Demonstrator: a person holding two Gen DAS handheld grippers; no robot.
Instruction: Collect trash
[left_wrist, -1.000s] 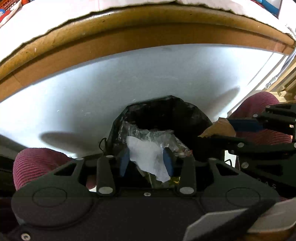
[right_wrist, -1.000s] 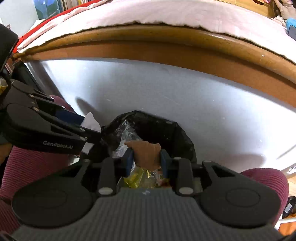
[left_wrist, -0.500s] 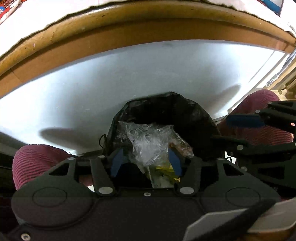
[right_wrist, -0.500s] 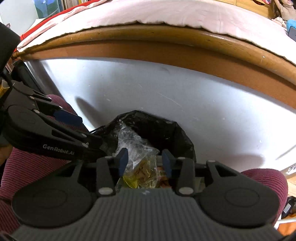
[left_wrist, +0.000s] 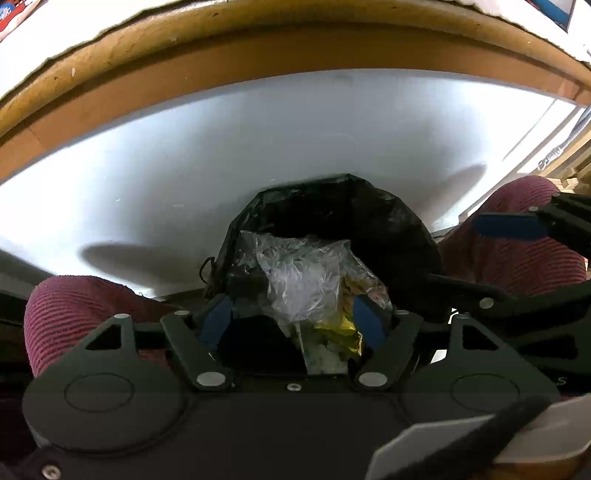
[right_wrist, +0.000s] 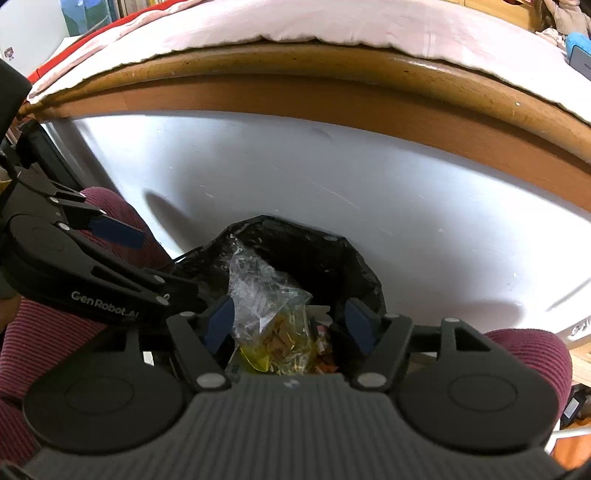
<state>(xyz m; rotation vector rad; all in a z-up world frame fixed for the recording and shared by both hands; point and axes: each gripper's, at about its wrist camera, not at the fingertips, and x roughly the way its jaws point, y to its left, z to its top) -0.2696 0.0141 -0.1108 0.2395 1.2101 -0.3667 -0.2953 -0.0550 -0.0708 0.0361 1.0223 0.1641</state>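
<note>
A bin lined with a black bag (left_wrist: 391, 229) (right_wrist: 332, 258) stands on the floor against a white panel. It holds crumpled clear plastic (left_wrist: 303, 273) (right_wrist: 258, 291), a yellow wrapper (left_wrist: 340, 332) (right_wrist: 258, 360) and white paper (left_wrist: 325, 360). My left gripper (left_wrist: 293, 319) hangs open just above the bin with nothing between its blue pads. My right gripper (right_wrist: 291, 321) is also open and empty over the same bin. Each gripper shows at the side of the other's view: the right gripper (left_wrist: 524, 229), the left gripper (right_wrist: 110, 229).
The white panel (left_wrist: 258, 155) sits under a wooden table edge (left_wrist: 295, 48) covered by a pale cloth (right_wrist: 295, 22). A person's knees in maroon ribbed fabric (left_wrist: 81, 310) (right_wrist: 528, 354) flank the bin on both sides.
Both grippers opened. The white paper dropped from the left one and the brown scrap from the right one into the bin, and the jaws have since spread wider.
</note>
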